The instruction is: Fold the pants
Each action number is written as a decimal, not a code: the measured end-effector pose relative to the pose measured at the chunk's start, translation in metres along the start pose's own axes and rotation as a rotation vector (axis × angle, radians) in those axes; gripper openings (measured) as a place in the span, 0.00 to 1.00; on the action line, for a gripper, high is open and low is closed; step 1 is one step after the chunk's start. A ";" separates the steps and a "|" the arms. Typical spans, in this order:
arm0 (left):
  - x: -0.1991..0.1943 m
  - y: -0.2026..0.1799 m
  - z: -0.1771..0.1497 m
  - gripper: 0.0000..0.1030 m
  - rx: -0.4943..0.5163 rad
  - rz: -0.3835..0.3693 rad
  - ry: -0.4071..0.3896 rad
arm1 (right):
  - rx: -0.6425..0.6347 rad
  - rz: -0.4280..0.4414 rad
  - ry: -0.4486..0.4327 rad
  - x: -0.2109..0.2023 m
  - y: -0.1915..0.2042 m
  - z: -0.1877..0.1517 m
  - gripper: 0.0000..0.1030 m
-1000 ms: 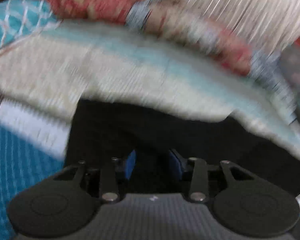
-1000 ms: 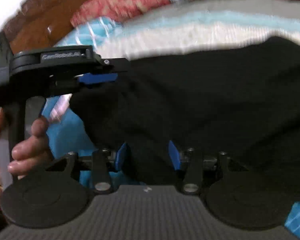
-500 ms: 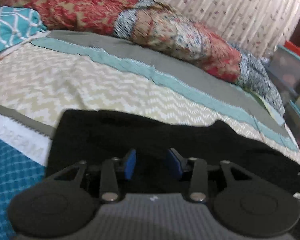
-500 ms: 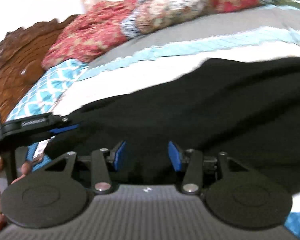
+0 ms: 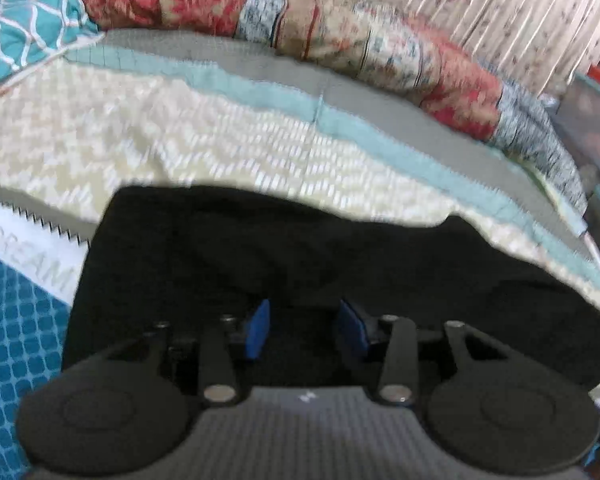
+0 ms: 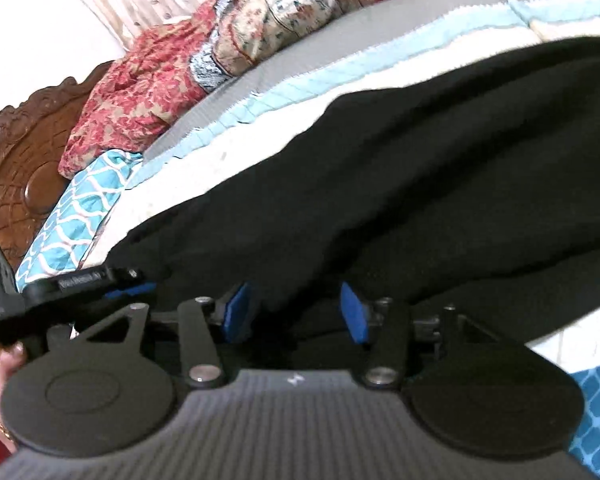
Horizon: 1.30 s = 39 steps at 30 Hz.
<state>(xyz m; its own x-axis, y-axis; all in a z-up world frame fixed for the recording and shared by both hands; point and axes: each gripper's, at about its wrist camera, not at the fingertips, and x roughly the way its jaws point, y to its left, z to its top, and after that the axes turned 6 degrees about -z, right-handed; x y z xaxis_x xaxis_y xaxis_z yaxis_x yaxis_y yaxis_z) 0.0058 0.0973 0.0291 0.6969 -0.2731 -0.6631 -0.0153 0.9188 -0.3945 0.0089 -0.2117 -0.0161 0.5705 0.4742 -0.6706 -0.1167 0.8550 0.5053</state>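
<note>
Black pants (image 5: 300, 248) lie spread across the bed, filling the lower half of both views; they also show in the right wrist view (image 6: 440, 184). My left gripper (image 5: 306, 330) sits low over the near edge of the pants, its blue pads (image 5: 258, 330) apart with black cloth between them. My right gripper (image 6: 296, 312) is also at the near edge, its blue pads (image 6: 236, 312) apart with cloth between them. The left gripper shows at the left of the right wrist view (image 6: 100, 286), held by a hand.
The bed has a cream zigzag cover (image 5: 180, 136) with a teal stripe and a blue patterned sheet (image 5: 16, 340). A red floral quilt (image 5: 360, 40), a teal pillow (image 6: 76, 216), a carved wooden headboard (image 6: 16, 160) and a curtain (image 5: 500, 12) lie beyond.
Both grippers have dropped with the pants from a lifted hold to lying flat on the bed. The right wrist view has tilted, and the pads stand slightly wider apart.
</note>
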 end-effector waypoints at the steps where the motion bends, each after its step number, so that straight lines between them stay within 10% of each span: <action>1: -0.003 -0.004 0.001 0.44 0.010 -0.002 -0.018 | -0.001 -0.019 0.020 0.004 -0.002 -0.002 0.54; 9: 0.021 -0.012 -0.003 0.45 0.029 0.077 0.081 | 0.073 -0.028 -0.122 -0.046 -0.042 0.005 0.54; 21: 0.043 -0.086 -0.008 0.48 0.129 -0.020 0.128 | 0.499 -0.557 -0.606 -0.232 -0.257 0.000 0.62; 26: 0.064 -0.108 -0.021 0.53 0.174 -0.009 0.187 | 0.696 -0.592 -0.629 -0.229 -0.320 -0.001 0.76; 32: 0.070 -0.113 -0.026 0.53 0.187 0.032 0.204 | 0.647 -0.598 -0.542 -0.199 -0.339 0.028 0.81; 33: 0.070 -0.114 -0.026 0.53 0.190 0.038 0.204 | 0.594 -0.643 -0.507 -0.191 -0.334 0.034 0.68; 34: 0.070 -0.116 -0.027 0.52 0.195 0.045 0.204 | 0.534 -0.665 -0.467 -0.187 -0.331 0.042 0.29; 39: 0.065 -0.125 -0.028 0.52 0.230 0.034 0.213 | 0.394 -0.666 -0.619 -0.223 -0.311 0.063 0.25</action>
<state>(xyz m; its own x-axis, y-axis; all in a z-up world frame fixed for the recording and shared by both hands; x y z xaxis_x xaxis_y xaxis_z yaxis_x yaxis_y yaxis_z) 0.0326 -0.0437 0.0179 0.5328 -0.2725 -0.8011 0.1437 0.9621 -0.2317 -0.0309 -0.5966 0.0102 0.7583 -0.3674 -0.5384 0.5972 0.7227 0.3479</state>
